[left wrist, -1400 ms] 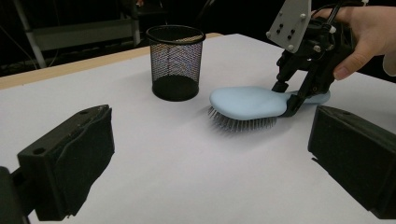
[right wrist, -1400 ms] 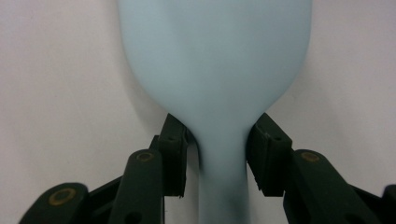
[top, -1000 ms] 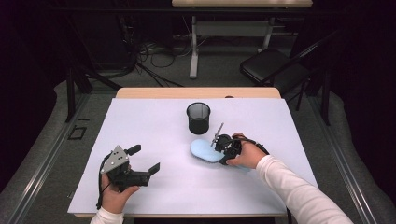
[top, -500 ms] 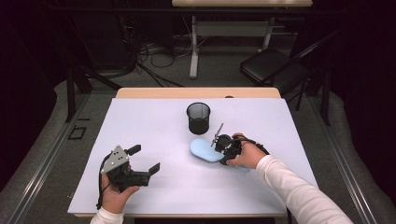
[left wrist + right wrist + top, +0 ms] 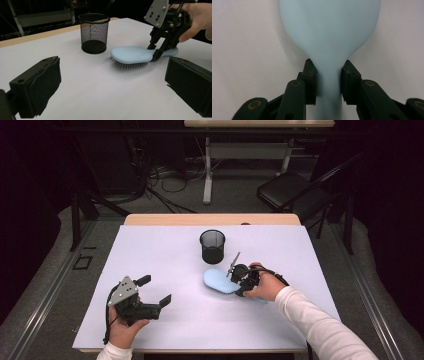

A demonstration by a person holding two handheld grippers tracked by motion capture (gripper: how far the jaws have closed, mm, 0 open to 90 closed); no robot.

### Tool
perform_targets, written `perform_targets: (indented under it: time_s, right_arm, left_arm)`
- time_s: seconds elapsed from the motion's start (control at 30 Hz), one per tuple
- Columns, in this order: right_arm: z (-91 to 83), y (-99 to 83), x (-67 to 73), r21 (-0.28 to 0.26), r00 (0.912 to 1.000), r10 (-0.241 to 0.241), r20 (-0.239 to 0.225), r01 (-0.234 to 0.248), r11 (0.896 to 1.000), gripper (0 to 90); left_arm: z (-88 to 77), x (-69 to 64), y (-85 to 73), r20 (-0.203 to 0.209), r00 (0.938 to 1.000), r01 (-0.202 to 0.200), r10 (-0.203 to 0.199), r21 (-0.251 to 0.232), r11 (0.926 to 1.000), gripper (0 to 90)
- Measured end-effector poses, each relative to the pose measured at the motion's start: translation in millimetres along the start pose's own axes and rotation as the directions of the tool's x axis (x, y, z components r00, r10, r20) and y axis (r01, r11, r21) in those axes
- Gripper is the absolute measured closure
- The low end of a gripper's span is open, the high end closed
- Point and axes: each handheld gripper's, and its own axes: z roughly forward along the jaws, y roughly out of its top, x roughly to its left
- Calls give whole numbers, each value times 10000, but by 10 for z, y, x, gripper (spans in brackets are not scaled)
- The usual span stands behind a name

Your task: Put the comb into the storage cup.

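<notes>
My right tongs [image 5: 328, 83] have just clamped the hairbrush [image 5: 329, 32] handle; it's ready to lift. Left tongs [image 5: 112, 87] gape apart.

On the desk [image 5: 165, 255] we find the mesh cup [image 5: 212, 246] at about twelve o'clock from the centre, upright. The hairbrush [image 5: 220, 281] lies just before it, toward five o'clock, bristles down. Our right tongs [image 5: 241, 281] sit at the brush's three o'clock, astride its handle. Our left tongs [image 5: 155, 292] rest well apart, at eight o'clock from the brush.
</notes>
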Motion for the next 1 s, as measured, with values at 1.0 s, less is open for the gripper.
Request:
perform_targets:
  time_s: [1.0]
  right_arm:
    - [-121,-35,85,-866,10000,88,4,-88,9962,696]
  left_arm:
    - [10,2,-1,23,10000,-70,70,90,9999,8]
